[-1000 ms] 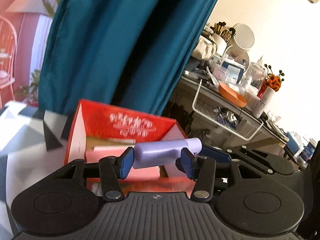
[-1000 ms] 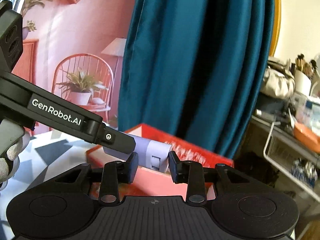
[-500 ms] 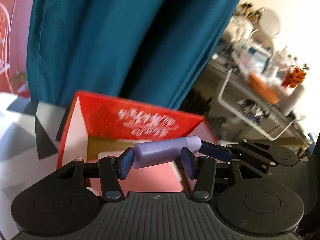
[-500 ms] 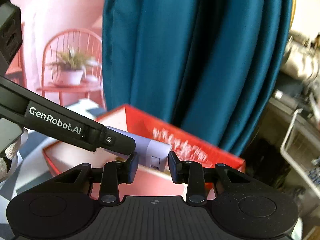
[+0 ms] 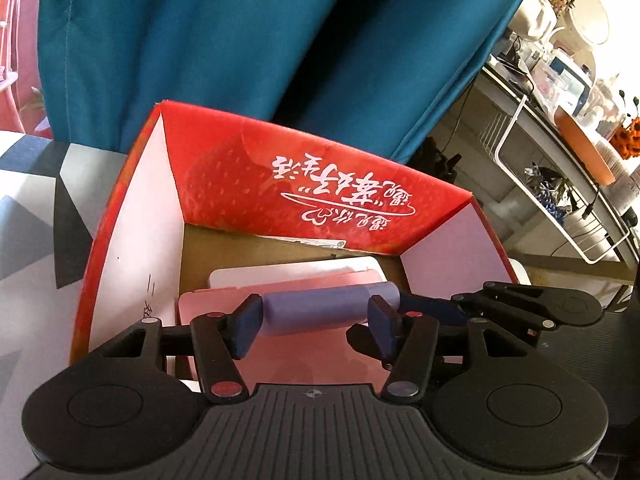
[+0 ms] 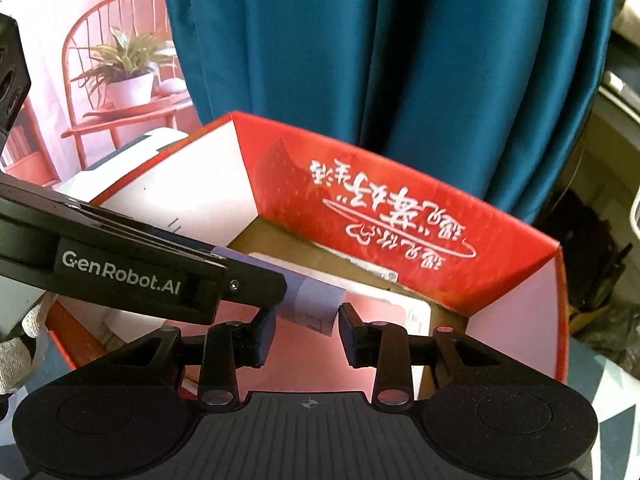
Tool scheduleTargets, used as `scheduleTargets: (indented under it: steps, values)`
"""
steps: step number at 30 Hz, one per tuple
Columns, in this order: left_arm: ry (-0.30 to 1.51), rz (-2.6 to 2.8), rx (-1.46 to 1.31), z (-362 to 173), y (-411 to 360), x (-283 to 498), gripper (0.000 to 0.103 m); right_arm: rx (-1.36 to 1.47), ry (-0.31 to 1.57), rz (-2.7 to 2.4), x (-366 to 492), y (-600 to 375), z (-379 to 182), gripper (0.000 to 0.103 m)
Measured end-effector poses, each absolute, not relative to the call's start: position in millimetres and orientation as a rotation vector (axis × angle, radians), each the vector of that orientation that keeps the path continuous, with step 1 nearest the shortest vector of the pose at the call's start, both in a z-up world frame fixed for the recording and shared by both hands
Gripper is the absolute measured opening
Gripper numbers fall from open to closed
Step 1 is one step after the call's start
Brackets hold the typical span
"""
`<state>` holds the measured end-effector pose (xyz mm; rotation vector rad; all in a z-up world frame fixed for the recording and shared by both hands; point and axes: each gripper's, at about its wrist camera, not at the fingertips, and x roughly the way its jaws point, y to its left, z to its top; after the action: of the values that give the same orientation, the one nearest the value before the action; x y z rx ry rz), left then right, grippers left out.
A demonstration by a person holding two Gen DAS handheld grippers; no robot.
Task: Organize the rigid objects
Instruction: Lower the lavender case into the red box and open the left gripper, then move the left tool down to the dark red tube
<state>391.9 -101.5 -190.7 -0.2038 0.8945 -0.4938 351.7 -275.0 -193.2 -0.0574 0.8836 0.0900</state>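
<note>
Lavender tube (image 5: 320, 314) hangs lengthwise over the open red box (image 5: 320, 184), above a pink case (image 5: 304, 364) inside. The left claw (image 5: 314, 326) has just been widening, its pads loose around the tube; the right claw (image 6: 306, 330) pinches the tube's end.

open box (image 5: 280, 176) on the table (image 5: 36, 216), before the curtain (image 5: 240, 40). inside, flat cases (image 5: 304, 280) on the bottom. above them, a tube (image 5: 316, 314) across both claws: left claw (image 5: 314, 330) at the middle, right claw (image 6: 306, 330) at one end.
</note>
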Motion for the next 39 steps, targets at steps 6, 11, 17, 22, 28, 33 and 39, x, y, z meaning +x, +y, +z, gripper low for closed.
scheduleTargets:
  steps: [6, 11, 17, 22, 28, 33, 39]
  values:
    - [0.818, -0.521, -0.16, -182, -104, 382, 0.061, -0.072, 0.896, 0.016, 349, -272, -190, 0.048]
    - [0.67, -0.525, -0.083, -152, -86, 350, 0.081, -0.129, 0.757, -0.019, 322, -262, -181, 0.08]
    - [0.479, -0.454, 0.029, -129, -66, 289, 0.103, -0.072, 0.585, -0.069, 273, -264, -169, 0.102]
    - [0.482, -0.44, 0.047, -141, -53, 256, 0.103, -0.014, 0.476, -0.112, 230, -267, -169, 0.103]
    - [0.528, -0.434, 0.006, -165, -40, 232, 0.103, 0.012, 0.376, -0.2, 178, -266, -180, 0.103]
    - [0.577, -0.439, -0.007, -192, -40, 218, 0.103, 0.058, 0.371, -0.239, 148, -261, -202, 0.103]
    - [0.64, -0.446, -0.022, -220, -42, 206, 0.103, 0.129, 0.459, -0.217, 130, -253, -236, 0.103]
